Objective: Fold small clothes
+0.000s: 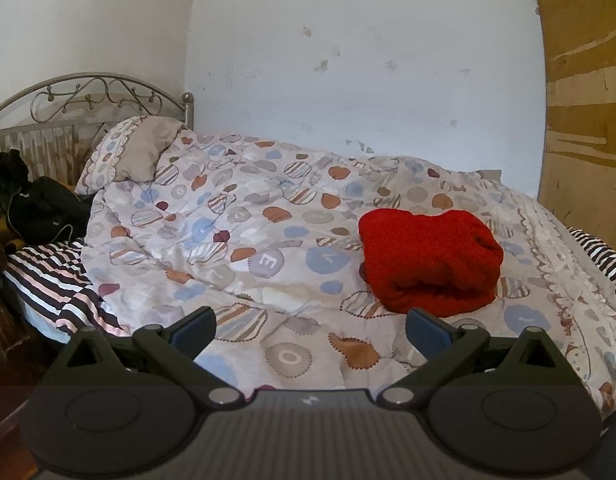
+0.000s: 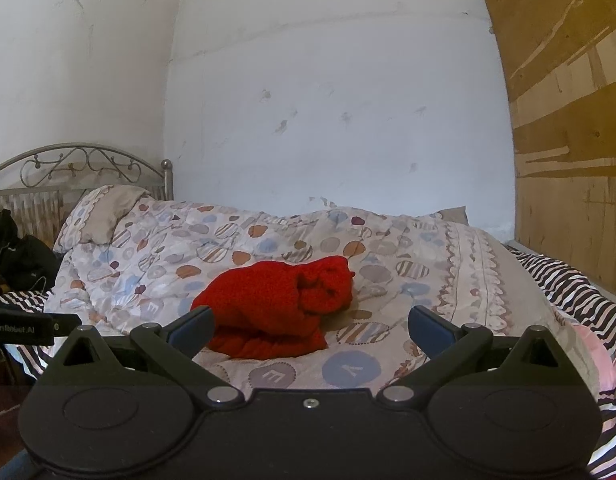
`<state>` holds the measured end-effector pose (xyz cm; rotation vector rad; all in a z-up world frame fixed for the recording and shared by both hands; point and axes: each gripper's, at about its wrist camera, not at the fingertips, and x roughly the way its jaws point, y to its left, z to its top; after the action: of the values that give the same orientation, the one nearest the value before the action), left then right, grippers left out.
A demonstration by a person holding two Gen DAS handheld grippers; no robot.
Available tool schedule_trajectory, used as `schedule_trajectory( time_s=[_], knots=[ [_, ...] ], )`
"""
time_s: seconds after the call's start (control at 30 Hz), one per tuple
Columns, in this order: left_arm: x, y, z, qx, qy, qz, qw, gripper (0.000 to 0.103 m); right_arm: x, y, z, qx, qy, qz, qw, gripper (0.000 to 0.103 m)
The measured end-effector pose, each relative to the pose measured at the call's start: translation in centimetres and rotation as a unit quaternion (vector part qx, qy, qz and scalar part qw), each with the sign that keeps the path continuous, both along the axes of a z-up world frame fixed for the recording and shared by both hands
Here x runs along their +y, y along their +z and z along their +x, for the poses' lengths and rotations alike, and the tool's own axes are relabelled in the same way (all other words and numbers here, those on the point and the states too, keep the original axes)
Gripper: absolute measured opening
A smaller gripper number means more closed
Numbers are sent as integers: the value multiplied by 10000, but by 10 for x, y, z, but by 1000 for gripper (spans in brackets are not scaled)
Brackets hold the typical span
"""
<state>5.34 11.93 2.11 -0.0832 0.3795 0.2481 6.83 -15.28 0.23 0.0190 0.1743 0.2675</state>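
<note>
Both sets of fingers fill the bottom of their views, spread wide and holding nothing. Left fingers [image 1: 310, 330] hover over the patterned quilt [image 1: 235, 216] with bare quilt between their blue pads; right fingers [image 2: 310, 330] are just as wide, with quilt between them as well.

Ahead of them, the red garment [image 1: 430, 260] lies on the quilt as a thick, bunched bundle, already doubled over itself. From the left fingers it sits forward and off to the right, just past the right-hand pad, its long axis running roughly across the view. From the right fingers the red garment [image 2: 277, 306] sits forward and slightly to the left, its near-left corner passing behind the left-hand pad, though I cannot tell whether cloth and pad touch. By that overlap the right fingers look the nearer of the two.

A rolled end faces right in the right wrist view, and a folded lip faces the camera in the left wrist view. Judging by this compact shape, the fold looks largely done. A pillow [image 1: 135, 152] leans against the metal headboard [image 1: 87, 96] far off to the left, well apart from the garment.
</note>
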Motion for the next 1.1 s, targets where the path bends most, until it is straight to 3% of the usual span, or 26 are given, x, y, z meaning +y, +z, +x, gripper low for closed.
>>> schedule_trajectory(
  time_s=[1.1],
  knots=[
    [2,-3,2,95,8,-3,10000,103,-2,2,0,35,20,-37,10000,103]
  ],
)
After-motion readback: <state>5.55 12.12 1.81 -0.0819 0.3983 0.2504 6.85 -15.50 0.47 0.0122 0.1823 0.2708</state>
